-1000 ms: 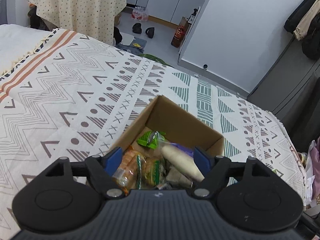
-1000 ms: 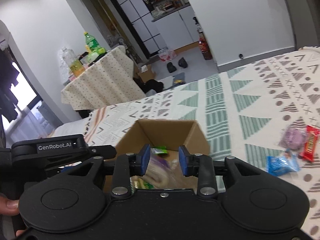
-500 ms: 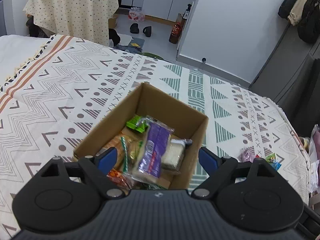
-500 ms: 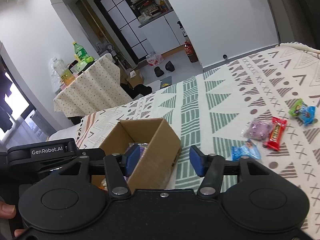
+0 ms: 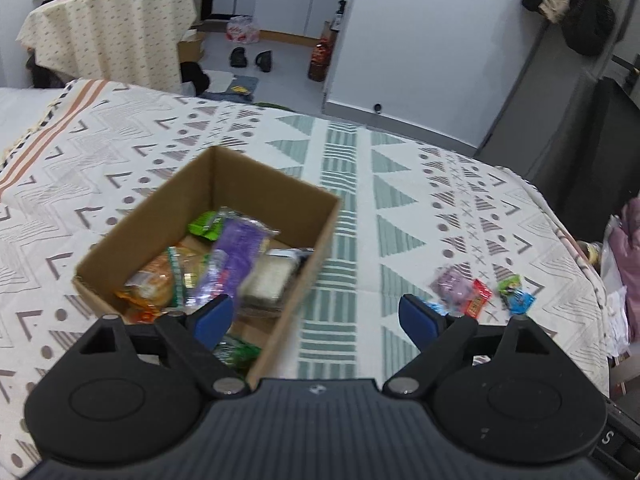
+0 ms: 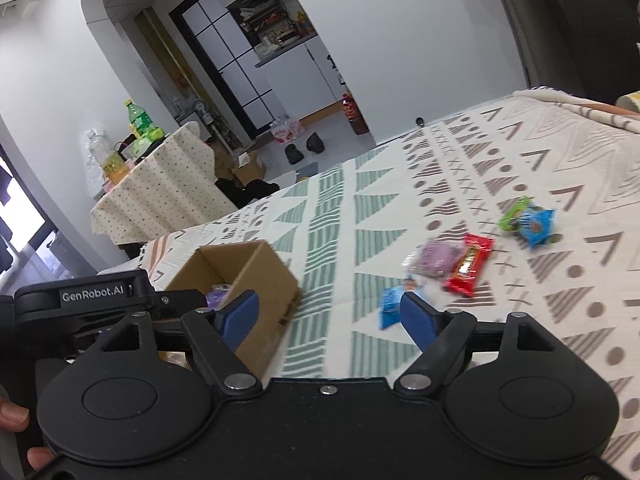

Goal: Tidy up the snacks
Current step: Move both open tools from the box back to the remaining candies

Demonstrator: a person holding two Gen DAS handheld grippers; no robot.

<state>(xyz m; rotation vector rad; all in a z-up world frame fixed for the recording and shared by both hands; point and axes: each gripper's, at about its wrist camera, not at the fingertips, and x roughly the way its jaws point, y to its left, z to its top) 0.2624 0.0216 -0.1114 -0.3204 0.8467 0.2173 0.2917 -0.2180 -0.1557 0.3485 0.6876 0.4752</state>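
Hovering spread and empty, the left gripper (image 5: 316, 318) and right gripper (image 6: 330, 314) are sitting between the cardboard box (image 5: 256, 184) and loose snacks (image 6: 468, 264) lying on the bedspread (image 6: 400, 184); likely readying the next pickup.

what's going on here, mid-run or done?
Mid-run. A person with two handheld grippers is sorting snacks into a cardboard box on the patterned bedspread. The box holds several packets. Left gripper and right gripper are both open and empty. A few snacks remain outside, including a red candy bar and blue packet.
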